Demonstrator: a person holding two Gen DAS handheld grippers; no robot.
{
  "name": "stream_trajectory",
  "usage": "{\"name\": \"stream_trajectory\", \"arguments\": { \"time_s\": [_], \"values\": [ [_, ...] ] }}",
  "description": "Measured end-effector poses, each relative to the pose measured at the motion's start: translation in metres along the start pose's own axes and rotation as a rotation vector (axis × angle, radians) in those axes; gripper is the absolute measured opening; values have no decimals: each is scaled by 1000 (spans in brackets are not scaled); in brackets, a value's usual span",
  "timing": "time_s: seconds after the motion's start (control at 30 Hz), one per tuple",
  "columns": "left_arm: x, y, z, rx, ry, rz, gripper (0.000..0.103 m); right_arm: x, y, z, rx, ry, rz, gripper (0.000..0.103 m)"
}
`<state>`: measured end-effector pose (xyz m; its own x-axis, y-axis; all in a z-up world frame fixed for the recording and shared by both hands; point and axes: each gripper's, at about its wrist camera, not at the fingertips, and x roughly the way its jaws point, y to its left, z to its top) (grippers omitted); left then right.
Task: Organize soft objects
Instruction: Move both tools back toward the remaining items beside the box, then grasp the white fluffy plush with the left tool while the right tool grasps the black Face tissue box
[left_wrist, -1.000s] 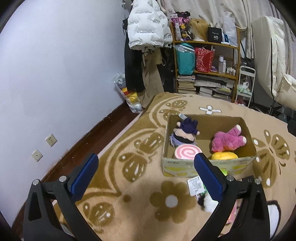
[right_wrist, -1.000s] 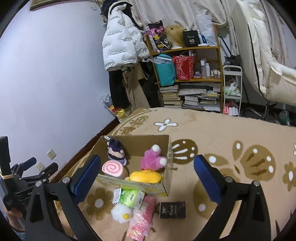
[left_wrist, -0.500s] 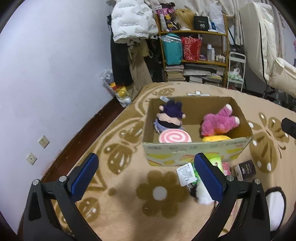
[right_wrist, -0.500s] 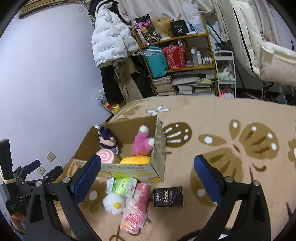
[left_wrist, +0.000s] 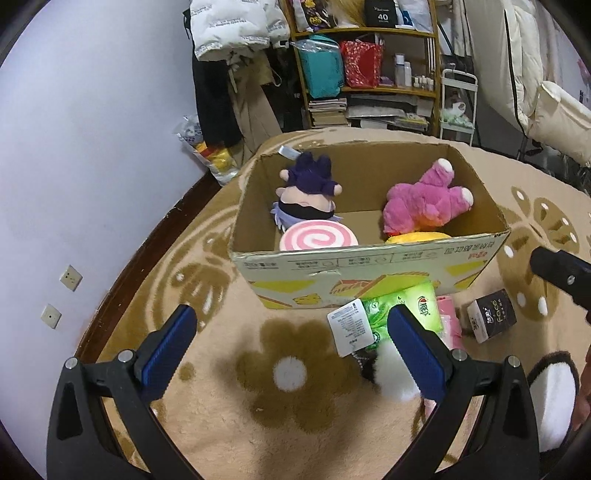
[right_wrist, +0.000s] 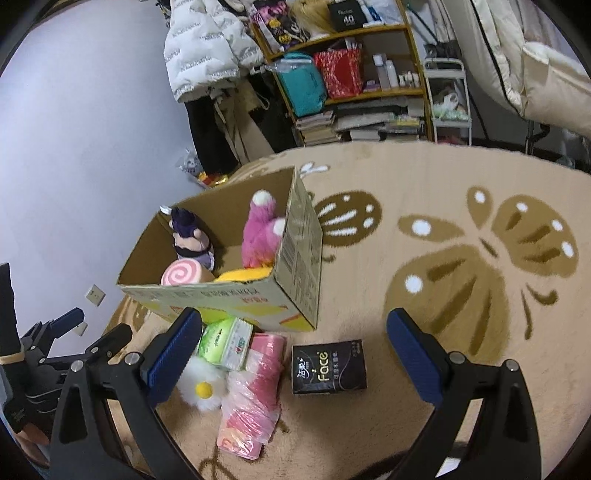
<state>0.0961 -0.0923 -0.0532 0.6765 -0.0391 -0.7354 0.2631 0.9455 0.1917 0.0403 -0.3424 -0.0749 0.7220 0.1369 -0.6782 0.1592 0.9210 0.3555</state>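
1. While four soft toys already sit inside the cardboard box, more soft items lie on the rug against its front wall: a green tissue pack, a white daisy plush, a pink wrapped bundle and a black "Face" tissue box.
2. Inside the box, a purple-haired doll leans in the back left corner, a pink swirl cushion lies in front of it, a magenta plush sprawls at the right, and a yellow plush peeks out beneath it.
3. At the lower centre of the left wrist view, the left gripper is spread wide with nothing between its blue pads; its right pad overlaps the green pack and the daisy in the frame, though contact cannot be told.
4. Just as wide and empty, the right gripper hangs above the rug, with the black box between its fingers lower down in the frame.
5. Everything rests on a beige rug with brown flower and butterfly patterns.
6. Along the top of both frames stand a cluttered wooden shelf and a hanging white puffer jacket, with a plain pale wall at the left.
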Motion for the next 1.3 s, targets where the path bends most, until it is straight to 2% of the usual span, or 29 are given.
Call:
{"name": "stream_trajectory", "arguments": {
  "time_s": [0.13, 0.37, 0.5, 0.87, 1.3],
  "values": [
    [11, -3, 0, 6, 22, -1, 102, 15, -2, -4, -3, 38, -4, 103],
    [26, -14, -7, 25, 63, -56, 102, 40, -9, -15, 8, 99, -23, 103],
    [32, -21, -11, 35, 83, -54, 102, 52, -14, -20, 16, 133, -39, 103],
    [46, -36, -20, 45, 151, -113, 102, 79, -33, -33, 65, 244, -40, 103],
    [72, -58, -36, 125, 246, -100, 102, 90, -31, -40, 16, 276, -62, 103]
  ]
}}
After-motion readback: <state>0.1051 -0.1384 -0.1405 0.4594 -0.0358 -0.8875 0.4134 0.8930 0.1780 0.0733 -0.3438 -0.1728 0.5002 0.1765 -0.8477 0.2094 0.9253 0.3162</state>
